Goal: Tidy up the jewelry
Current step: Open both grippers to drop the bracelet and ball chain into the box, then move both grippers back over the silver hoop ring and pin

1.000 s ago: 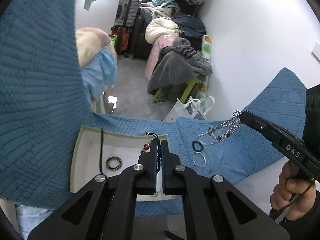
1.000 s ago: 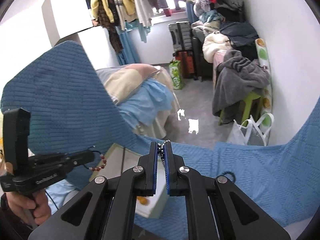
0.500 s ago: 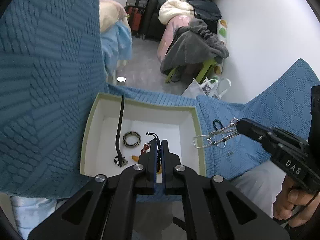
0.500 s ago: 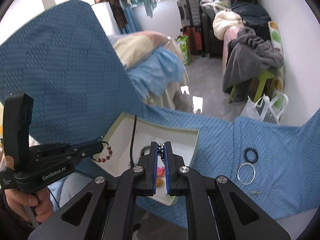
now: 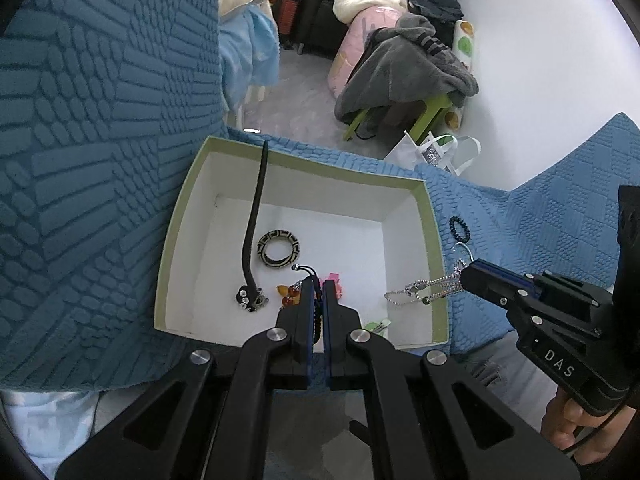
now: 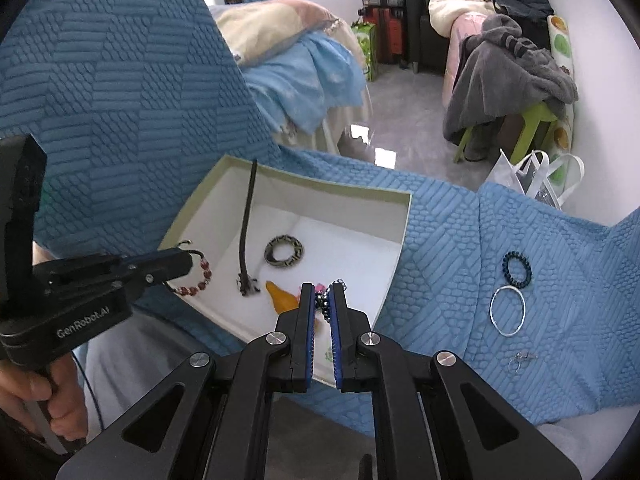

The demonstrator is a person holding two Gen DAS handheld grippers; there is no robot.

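Note:
An open white box with a green rim (image 5: 436, 240) (image 6: 404, 220) lies on a blue quilted cloth. My left gripper (image 5: 318, 284) (image 6: 188, 260) is shut on a red bead bracelet (image 6: 198, 280) and holds it over the box's near left part. My right gripper (image 6: 324, 290) (image 5: 462, 278) is shut on a silver chain necklace (image 5: 420, 290) that hangs over the box's right edge. In the box lie a black cord necklace (image 5: 254, 236), a patterned bangle (image 5: 279, 248), an orange piece (image 6: 282, 300) and a pink piece (image 5: 335, 280).
On the cloth right of the box lie a dark bead bracelet (image 6: 517, 268), a thin silver bangle (image 6: 507, 310) and small silver pieces (image 6: 520, 358). Beyond the cloth's edge are the floor, a green stool under grey clothes (image 6: 516, 80) and a white bag (image 6: 536, 176).
Both grippers have moved closer to the box and lower over it, each still holding its piece. The silver chain now hangs over the box's right edge.

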